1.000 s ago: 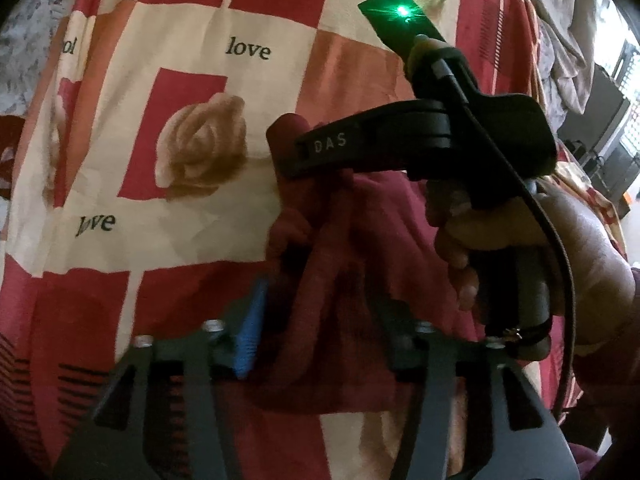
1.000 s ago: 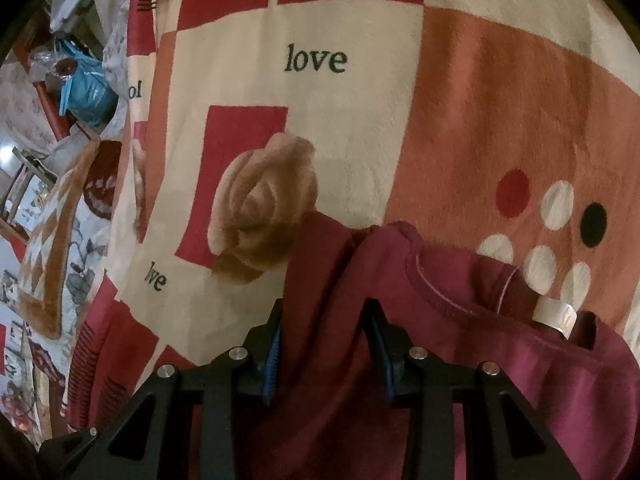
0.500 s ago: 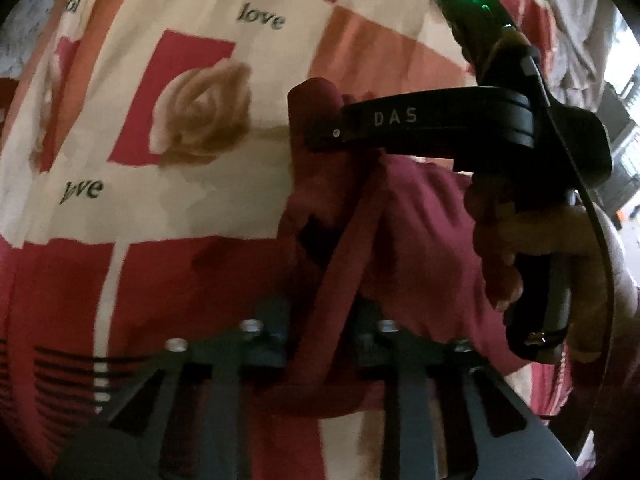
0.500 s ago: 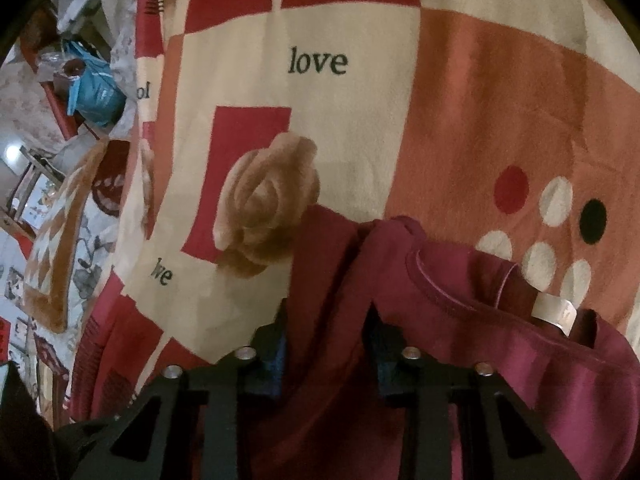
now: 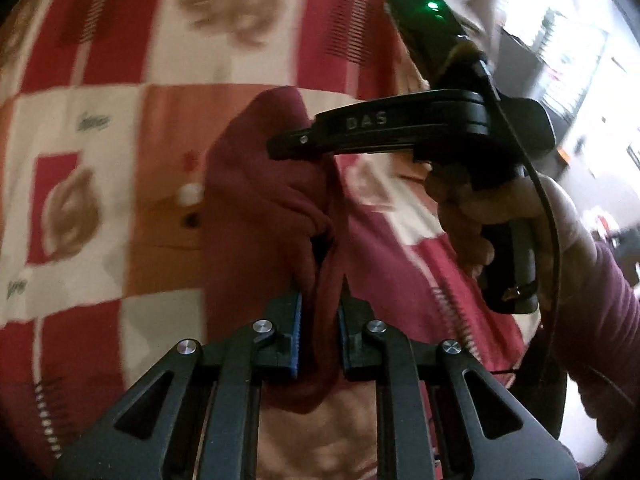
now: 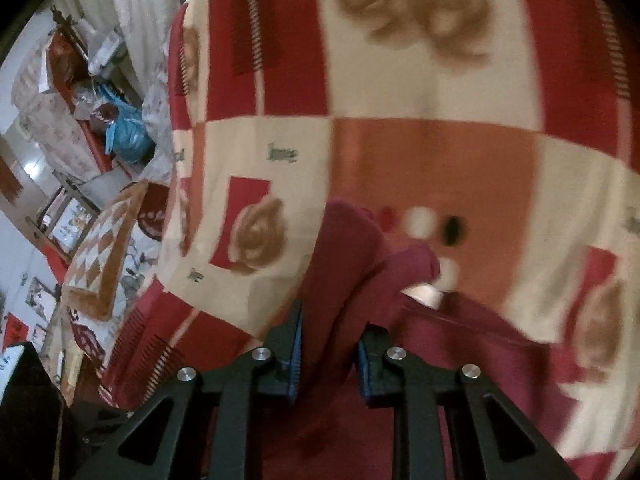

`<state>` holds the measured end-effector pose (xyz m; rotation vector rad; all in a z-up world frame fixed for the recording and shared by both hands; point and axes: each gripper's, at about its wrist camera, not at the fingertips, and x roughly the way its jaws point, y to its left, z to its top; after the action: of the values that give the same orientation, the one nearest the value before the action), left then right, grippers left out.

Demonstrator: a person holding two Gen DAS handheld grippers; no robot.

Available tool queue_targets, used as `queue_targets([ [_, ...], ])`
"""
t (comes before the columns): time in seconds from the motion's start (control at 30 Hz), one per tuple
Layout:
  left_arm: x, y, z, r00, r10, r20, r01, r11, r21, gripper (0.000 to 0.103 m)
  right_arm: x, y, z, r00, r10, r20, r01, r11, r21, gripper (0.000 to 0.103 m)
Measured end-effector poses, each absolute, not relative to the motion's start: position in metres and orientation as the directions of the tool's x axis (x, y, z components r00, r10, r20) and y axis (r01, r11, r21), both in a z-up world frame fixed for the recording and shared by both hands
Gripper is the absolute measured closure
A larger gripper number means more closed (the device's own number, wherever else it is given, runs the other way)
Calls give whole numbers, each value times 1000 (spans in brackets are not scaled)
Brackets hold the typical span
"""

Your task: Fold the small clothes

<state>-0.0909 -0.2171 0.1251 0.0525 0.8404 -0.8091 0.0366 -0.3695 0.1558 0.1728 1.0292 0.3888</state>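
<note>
Both wrist views face down, close over blanket (image 5: 168,112)

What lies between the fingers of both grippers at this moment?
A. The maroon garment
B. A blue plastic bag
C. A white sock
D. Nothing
A: in each wrist view, bunched cloth of the maroon garment runs up between the blue-padded fingers of the left gripper and the right gripper, above the patterned blanket.

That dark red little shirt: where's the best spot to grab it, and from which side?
By its top edge beside the neckline, from above. Both claws already pinch bunched folds of the maroon shirt there: the left claw, the right claw. The neck label marks the collar, and the cloth hangs evenly over the blanket.
</note>
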Motion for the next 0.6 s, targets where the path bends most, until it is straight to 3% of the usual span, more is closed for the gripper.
queue_targets([
  [0.17,-109,-282,107,318,-624,-713,706,658,-261,90,9,-440,141,464,346,-816,-127,937,325,83],
  [0.43,-115,-338,58,251,-542,-802,688,683,-246,89,-9,-494,66,434,240,-868,86,948,305,83],
  [0.6,-123,-285,97,273,-590,-760,694,668,-269,55,-40,-509,97,487,299,-821,130,904,407,57],
])
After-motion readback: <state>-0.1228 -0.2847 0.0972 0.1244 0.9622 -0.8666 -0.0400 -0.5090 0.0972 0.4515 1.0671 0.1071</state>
